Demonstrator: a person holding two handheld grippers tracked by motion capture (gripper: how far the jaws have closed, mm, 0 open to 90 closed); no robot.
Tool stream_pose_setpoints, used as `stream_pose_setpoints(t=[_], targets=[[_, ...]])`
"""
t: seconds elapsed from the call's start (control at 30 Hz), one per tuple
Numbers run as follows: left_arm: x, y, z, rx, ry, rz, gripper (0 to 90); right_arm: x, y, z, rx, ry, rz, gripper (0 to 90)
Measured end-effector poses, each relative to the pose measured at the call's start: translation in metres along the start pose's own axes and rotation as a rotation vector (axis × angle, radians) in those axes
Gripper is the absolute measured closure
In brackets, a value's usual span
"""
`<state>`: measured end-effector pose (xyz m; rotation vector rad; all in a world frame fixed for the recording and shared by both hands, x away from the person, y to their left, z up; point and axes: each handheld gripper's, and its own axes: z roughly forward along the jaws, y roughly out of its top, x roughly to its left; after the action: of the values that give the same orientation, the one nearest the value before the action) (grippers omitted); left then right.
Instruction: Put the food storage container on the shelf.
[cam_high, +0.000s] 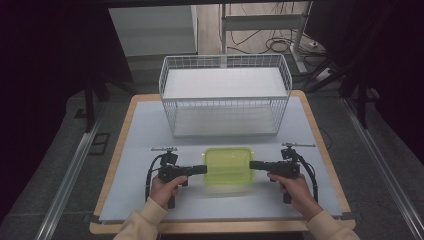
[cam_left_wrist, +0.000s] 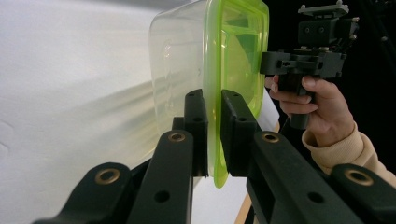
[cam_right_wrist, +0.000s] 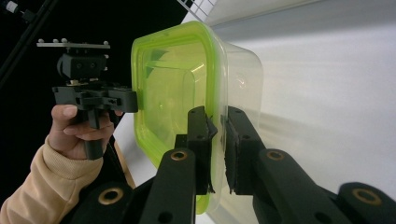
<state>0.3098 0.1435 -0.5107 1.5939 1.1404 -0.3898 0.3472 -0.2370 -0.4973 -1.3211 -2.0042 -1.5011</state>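
Container: a clear plastic tub with a lime-green lid (cam_high: 228, 165) sits low in the centre of the high view, on the pale table sheet (cam_high: 150, 130), between your two grippers.
Left gripper: your left gripper (cam_high: 202, 169) reaches in from the left of the tub at the lower centre of the high view. In the left gripper view (cam_left_wrist: 214, 121) its two black jaws stand narrow, pinched on the green lid rim, one jaw on either side of it.
Right gripper: your right gripper (cam_high: 253, 165) comes in from the right of the tub. In the right gripper view (cam_right_wrist: 217, 135) its jaws are likewise drawn close, clamped on the lid rim at that end.
Tub attitude: whether it rests on the sheet or hangs just above it, you cannot tell from these views.
Your hands: your left hand (cam_high: 165, 187) and right hand (cam_high: 296, 189) grip the handles at the bottom of the high view, in cream sleeves (cam_high: 142, 220).
Basket: a white wire basket (cam_high: 225, 95) stands in the upper centre of the high view, beyond the tub and apart from it.
Table edge: a wooden border (cam_high: 120, 145) shows around the sheet.
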Motion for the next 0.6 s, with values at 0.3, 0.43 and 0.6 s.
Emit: stream_pose_setpoints(t=[0.3, 0.43, 0.6], targets=[[-0.015, 0.013, -0.003, -0.023, -0.006, 0.025, 82.2, 0.011, 0.011, -0.010, -0.028, 0.003, -0.017, 82.0], [-0.021, 0.020, -0.004, -0.036, -0.023, 0.029, 82.2, 0.021, 0.021, -0.018, -0.043, -0.009, -0.045, 82.0], [-0.031, 0.032, -0.008, -0.044, -0.025, 0.049, 82.2, 0.035, 0.035, -0.027, -0.053, -0.020, -0.064, 82.1]])
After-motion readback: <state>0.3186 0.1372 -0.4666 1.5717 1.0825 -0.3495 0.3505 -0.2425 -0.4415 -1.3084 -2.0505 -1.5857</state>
